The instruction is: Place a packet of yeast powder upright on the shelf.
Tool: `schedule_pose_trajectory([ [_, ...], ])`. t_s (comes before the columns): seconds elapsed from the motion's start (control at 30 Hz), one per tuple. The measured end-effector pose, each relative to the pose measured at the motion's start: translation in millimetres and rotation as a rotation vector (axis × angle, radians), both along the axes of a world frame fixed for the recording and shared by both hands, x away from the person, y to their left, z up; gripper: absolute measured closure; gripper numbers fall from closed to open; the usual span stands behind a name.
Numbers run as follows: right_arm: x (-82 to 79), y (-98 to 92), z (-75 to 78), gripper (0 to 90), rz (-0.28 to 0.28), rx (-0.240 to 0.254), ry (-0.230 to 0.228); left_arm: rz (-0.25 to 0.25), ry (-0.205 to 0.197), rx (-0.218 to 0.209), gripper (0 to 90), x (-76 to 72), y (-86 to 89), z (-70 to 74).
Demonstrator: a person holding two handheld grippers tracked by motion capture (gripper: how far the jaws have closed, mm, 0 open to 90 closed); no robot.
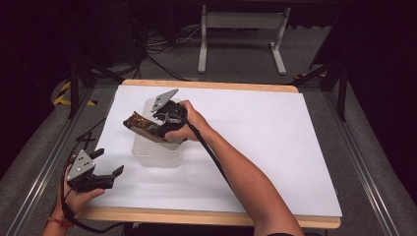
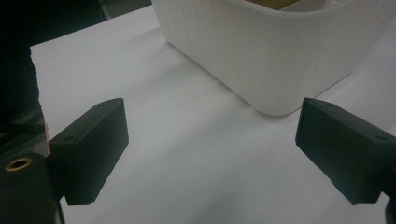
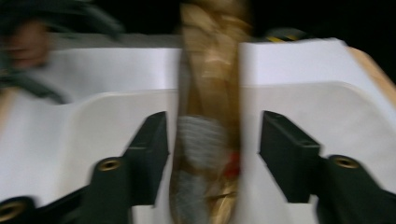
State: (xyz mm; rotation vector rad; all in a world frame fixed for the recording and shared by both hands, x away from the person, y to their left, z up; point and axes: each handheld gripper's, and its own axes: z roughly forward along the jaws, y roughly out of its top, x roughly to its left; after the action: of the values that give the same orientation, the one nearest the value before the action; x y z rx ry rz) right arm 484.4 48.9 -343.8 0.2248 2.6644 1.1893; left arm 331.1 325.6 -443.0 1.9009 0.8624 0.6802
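The gold packet [image 1: 140, 125] stood tilted in the white tub [image 1: 156, 155], its lower end down inside and its upper end sticking out over the tub's left rim, toward the left edge of the table. From my right tongs' view the packet [image 3: 212, 116] ran straight up the middle between the two black jaws, blurred, with a pale patch and a spot of red on its lower part. There was a gap on each side of it, so the pads were not pressing on it. My right tongs [image 1: 164, 123] were over the tub with their jaws apart, the packet between them but loose. My right hand [image 1: 189, 123] gripped them from the right, and the cable trailed back along my forearm.

The tub was pale and ribbed on its outer wall [image 2: 261, 56], with rounded corners. It sat on the white sheet [image 1: 275, 142] that covered most of the wooden table [image 1: 206, 216], toward the left half.

My left tongs [image 1: 109, 164] were near the table's front left corner, well apart from the tub, held in my left hand [image 1: 74, 199]. Their jaws stood wide apart with nothing between them, over bare sheet, pointed toward the tub's near corner.
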Motion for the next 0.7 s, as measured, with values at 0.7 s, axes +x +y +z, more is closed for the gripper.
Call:
schedule_pose_trajectory([
  [0.7,-3.6,17.0,0.5,69.9,0.050,0.097,0.035,0.002,0.003,0.005,10.4,0.2,0.3,-1.1],
])
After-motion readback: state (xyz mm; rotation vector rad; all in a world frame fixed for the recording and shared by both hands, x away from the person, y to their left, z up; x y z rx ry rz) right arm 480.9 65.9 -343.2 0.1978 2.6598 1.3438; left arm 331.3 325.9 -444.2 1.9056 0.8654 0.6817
